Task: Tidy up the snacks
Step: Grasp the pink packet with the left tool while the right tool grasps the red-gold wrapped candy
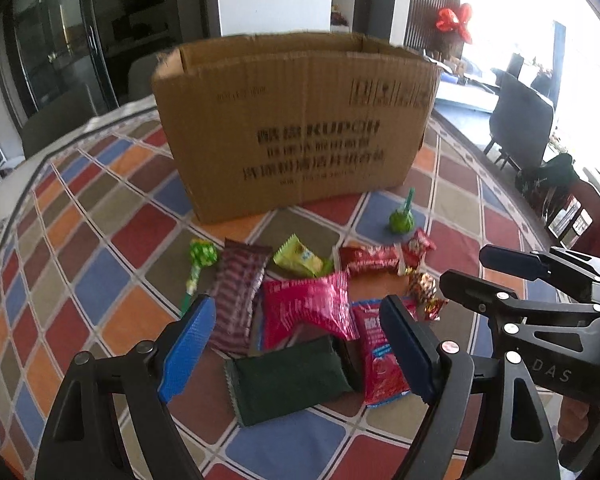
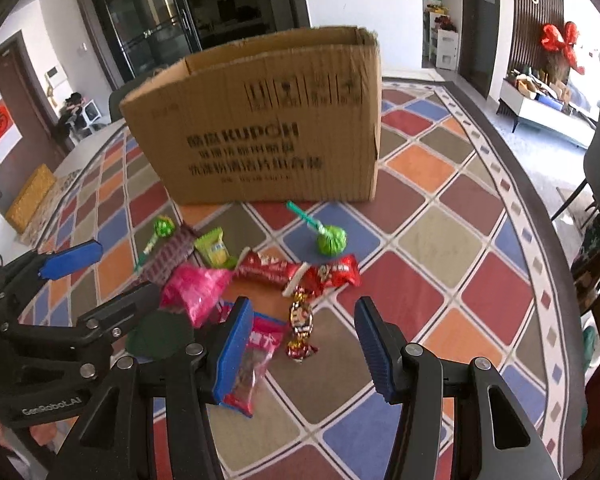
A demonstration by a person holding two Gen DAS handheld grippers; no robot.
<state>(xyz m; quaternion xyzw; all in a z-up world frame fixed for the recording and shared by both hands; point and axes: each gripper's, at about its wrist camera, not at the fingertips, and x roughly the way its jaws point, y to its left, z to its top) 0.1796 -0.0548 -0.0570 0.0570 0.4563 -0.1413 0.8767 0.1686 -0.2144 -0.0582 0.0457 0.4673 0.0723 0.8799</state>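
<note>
An open cardboard box point(image 1: 296, 128) stands on the checked tablecloth; it also shows in the right wrist view point(image 2: 260, 128). Several snacks lie in front of it: a dark green packet point(image 1: 292, 380), a pink packet point(image 1: 308, 308), a striped maroon packet point(image 1: 236, 292), a red-blue packet point(image 1: 376, 356), a red bar point(image 2: 272, 272) and two green lollipops point(image 2: 330, 240) point(image 1: 202, 256). My left gripper point(image 1: 296, 340) is open above the green and pink packets. My right gripper point(image 2: 300, 344) is open over a small gold-red candy point(image 2: 301, 324), holding nothing.
The tablecloth point(image 2: 440, 264) extends to the right of the snacks. A yellow-green sachet point(image 1: 298, 260) lies near the box. Dark chairs point(image 1: 520, 120) stand beyond the table's right edge. A glass cabinet point(image 2: 148, 12) is at the back.
</note>
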